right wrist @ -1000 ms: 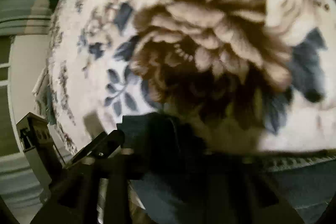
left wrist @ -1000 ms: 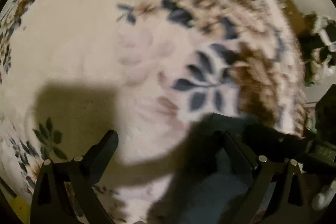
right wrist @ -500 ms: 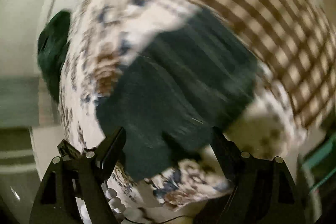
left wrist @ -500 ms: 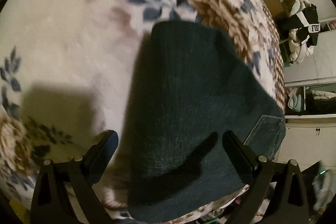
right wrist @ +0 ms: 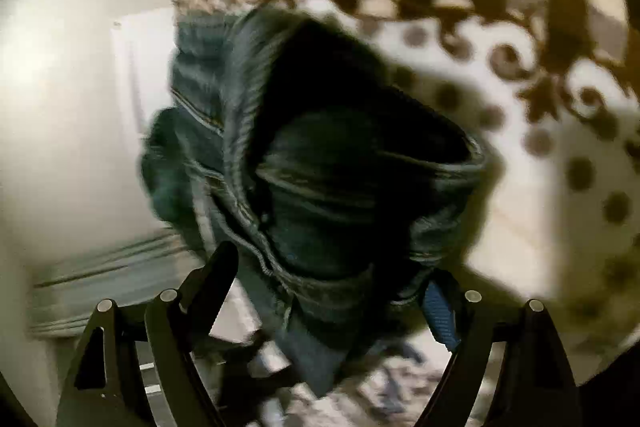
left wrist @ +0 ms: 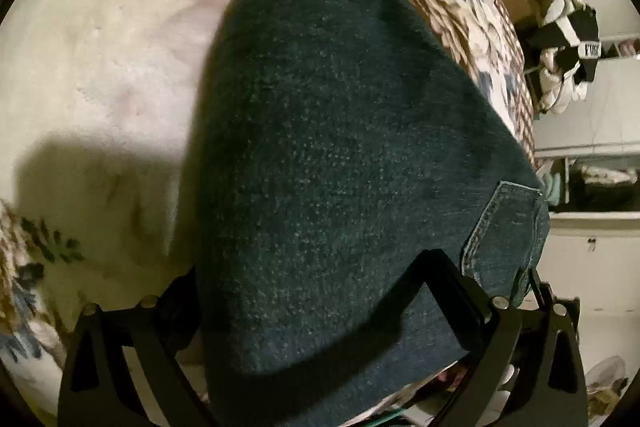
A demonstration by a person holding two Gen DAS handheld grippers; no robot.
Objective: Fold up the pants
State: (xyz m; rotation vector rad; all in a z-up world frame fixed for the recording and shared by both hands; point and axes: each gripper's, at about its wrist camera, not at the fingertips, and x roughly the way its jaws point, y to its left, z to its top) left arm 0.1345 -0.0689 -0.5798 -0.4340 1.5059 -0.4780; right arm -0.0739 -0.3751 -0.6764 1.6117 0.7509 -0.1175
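In the left wrist view we see the cream fleece blanket with brown and navy flowers [left wrist: 100, 75] filling the nine o'clock side. The dark teal denim pants [left wrist: 340, 167], folded into a flat slab, lie on it at centre, a stitched back pocket [left wrist: 508, 235] at four o'clock. Our left gripper [left wrist: 312, 291] is spread wide, its fingers either side of the denim's near edge. In the right wrist view the pants [right wrist: 320, 167] bunch between the wide-apart fingers of our right gripper [right wrist: 332, 275]; we cannot tell whether they touch.
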